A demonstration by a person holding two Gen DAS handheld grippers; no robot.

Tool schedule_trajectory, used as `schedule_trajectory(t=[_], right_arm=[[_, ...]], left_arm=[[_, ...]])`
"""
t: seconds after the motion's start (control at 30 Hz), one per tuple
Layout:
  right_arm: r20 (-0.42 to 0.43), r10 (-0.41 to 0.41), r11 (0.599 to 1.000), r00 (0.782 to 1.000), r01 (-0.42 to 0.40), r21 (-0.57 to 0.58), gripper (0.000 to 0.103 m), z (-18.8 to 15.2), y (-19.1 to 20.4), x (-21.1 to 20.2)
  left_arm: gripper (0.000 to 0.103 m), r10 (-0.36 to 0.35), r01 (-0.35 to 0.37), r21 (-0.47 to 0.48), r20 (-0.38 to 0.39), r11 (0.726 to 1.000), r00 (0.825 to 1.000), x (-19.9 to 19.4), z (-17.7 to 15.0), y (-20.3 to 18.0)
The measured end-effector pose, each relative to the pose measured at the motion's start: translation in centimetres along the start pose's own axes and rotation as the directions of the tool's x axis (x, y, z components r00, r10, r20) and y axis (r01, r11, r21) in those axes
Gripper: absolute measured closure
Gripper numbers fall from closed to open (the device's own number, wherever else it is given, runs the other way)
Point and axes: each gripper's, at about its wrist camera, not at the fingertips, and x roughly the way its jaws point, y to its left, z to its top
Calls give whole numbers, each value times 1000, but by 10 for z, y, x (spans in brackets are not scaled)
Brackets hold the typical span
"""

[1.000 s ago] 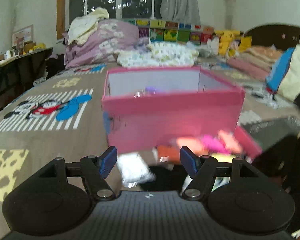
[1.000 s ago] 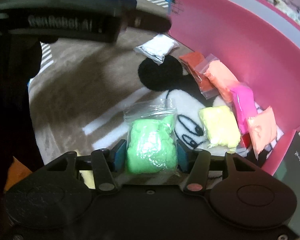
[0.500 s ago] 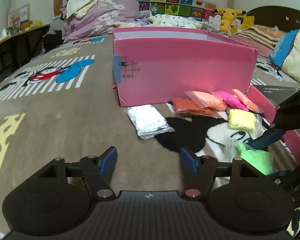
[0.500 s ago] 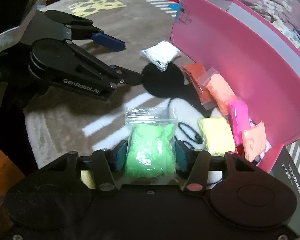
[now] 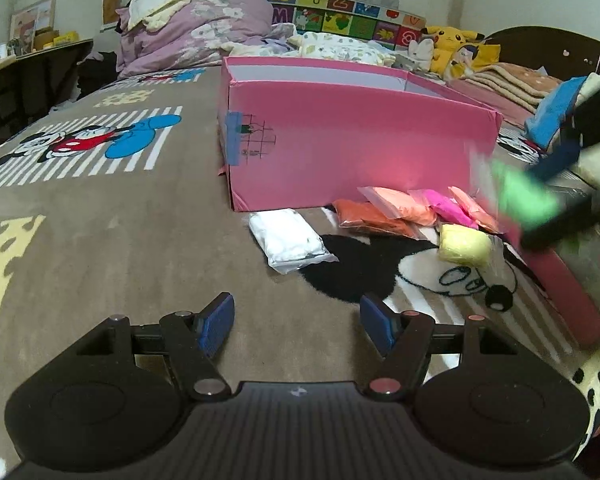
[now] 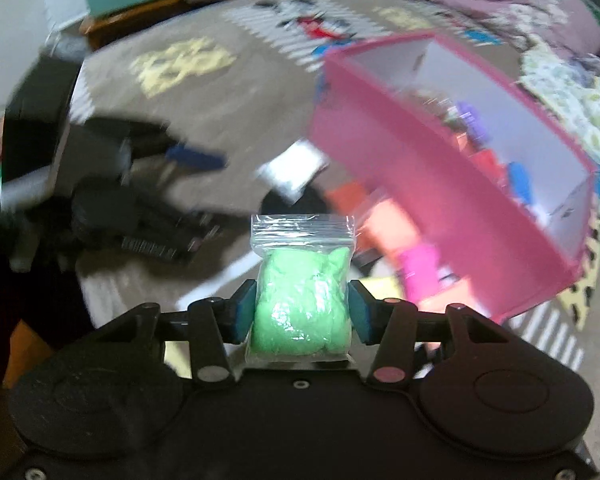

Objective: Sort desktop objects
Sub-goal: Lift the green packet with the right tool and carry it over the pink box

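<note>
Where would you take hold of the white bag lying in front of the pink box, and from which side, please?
Grip the white bag across its narrow width, over the plump filled middle, coming down from above with the open left tool. It lies flat on the blanket, apart from the orange bag, so both long edges look free; the thin sealed end nearest the tool would probably slip.

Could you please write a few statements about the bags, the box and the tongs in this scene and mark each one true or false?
1. The right tongs grip the green bag. True.
2. The left tongs hold the white bag. False: they are open and empty; that bag lies on the blanket.
3. The pink box has its lid on. False: its top is open.
4. The yellow bag lies outside the box. True.
</note>
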Motion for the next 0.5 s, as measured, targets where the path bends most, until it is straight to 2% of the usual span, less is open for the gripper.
schedule_trajectory(t=[0.13, 0.3, 0.5], right_arm=[[84, -34, 999, 996, 31, 36, 55, 22, -12, -25], [179, -85, 993, 980, 69, 96, 55, 53, -27, -44], [194, -127, 982, 973, 95, 164, 55, 75, -44, -35]], left_arm=[[34, 4, -4, -4, 0, 1000, 1000, 0, 1, -1], [34, -3, 3, 5, 6, 1000, 1000, -2, 3, -6], [34, -17, 17, 13, 14, 1000, 1000, -4, 6, -11]])
